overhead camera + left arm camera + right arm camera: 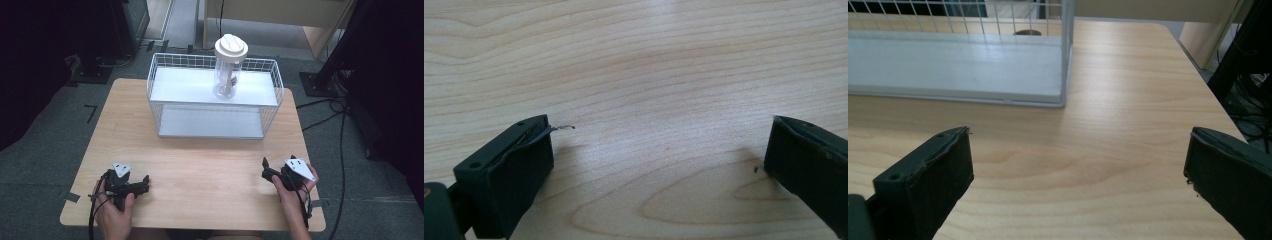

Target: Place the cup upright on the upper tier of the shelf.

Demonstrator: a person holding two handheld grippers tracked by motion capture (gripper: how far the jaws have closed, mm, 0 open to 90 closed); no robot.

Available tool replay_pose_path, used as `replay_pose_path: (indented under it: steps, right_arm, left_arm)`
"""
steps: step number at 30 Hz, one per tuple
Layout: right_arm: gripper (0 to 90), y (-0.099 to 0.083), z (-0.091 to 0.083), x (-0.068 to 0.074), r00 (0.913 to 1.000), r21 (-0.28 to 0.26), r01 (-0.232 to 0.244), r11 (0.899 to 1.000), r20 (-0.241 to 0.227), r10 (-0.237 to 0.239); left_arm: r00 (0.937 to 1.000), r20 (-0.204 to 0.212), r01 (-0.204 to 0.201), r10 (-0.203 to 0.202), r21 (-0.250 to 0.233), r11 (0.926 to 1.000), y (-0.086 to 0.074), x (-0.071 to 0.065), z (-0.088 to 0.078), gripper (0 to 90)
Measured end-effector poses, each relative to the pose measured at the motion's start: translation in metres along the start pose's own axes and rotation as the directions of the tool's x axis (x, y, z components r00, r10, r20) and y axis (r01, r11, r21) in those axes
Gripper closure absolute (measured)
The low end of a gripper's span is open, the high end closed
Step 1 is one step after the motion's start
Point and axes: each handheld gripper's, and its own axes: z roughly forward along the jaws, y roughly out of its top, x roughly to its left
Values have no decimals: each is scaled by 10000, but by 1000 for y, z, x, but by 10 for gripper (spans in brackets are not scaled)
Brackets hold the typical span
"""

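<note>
A clear plastic jar with a cream lid (229,70) stands upright on the top shelf of a white wire rack (215,95) at the back of the wooden table (200,160). My left gripper (145,184) rests near the front left edge, held in a hand, its jaws wide apart over bare wood (659,145). My right gripper (264,167) sits near the front right edge, also open with nothing between the jaws (1078,170). In the right gripper view the rack's lower shelf (958,65) lies ahead to the left.
The table's right edge (1198,65) is close to the right gripper. Beyond the table lie cables (330,107) on grey carpet, dark stand bases and a wooden cabinet (280,15). Bare wood stretches between the grippers and the rack.
</note>
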Motion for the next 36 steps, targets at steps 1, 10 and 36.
replay_pose_path:
  steps: [1, 10, 36]
  right_arm:
    - [0, -2, -2, -2, 10000, 51, 31, 10000, 49, -31]
    - [0, -24, -16, -26, 9988, 474, -108, 9988, 482, 85]
    - [0, -42, -35, -56, 9994, 3601, 341, 9323, -229, -277]
  left_arm:
    - [10000, 0, 0, 0, 0, 10000, 0, 0, 0, 0]
    - [10000, 1, 41, -41, -23, 10000, 0, 0, 0, 0]
    - [10000, -15, 15, -15, -35, 10000, 0, -1, 1, 0]
